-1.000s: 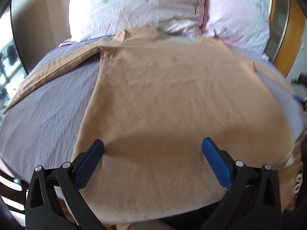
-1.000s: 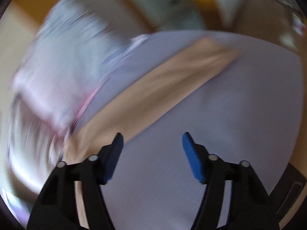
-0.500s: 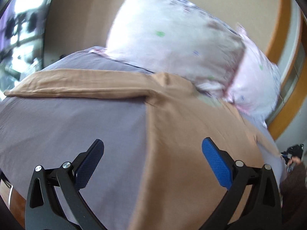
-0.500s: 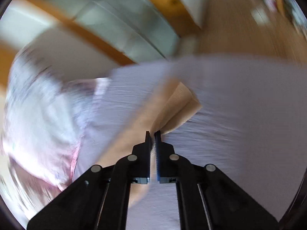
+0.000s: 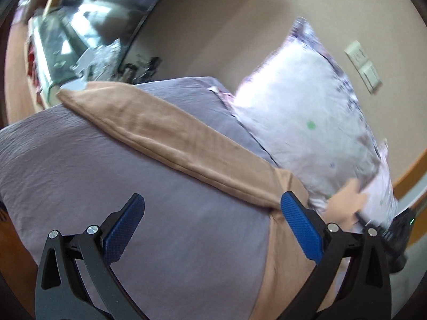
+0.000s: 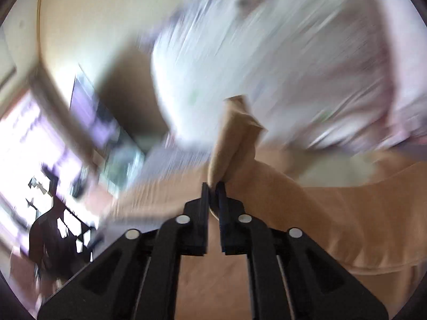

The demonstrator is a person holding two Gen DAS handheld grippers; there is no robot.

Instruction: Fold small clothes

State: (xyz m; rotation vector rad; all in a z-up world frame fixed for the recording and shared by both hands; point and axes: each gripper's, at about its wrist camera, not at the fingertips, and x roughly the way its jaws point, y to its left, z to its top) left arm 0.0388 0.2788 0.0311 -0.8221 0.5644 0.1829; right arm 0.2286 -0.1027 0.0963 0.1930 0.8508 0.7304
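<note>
A tan long-sleeved shirt [image 5: 283, 261] lies on the grey-purple bed sheet [image 5: 149, 213]. Its left sleeve [image 5: 170, 141] stretches flat toward the far left corner of the bed. My left gripper [image 5: 212, 224] is open and empty, hovering above the sheet near where that sleeve joins the body. My right gripper [image 6: 212, 186] is shut on the end of the other tan sleeve [image 6: 234, 138] and holds it lifted over the shirt body [image 6: 320, 213]; this view is blurred by motion.
White floral pillows [image 5: 315, 122] lean against the beige wall at the head of the bed, also showing in the right wrist view [image 6: 280, 61]. A window and cluttered shelf [image 5: 74, 34] lie beyond the bed's far left edge.
My left gripper swung left from the shirt body toward the left sleeve. My right gripper shut on the right sleeve's end and carried it up and over the shirt body.
</note>
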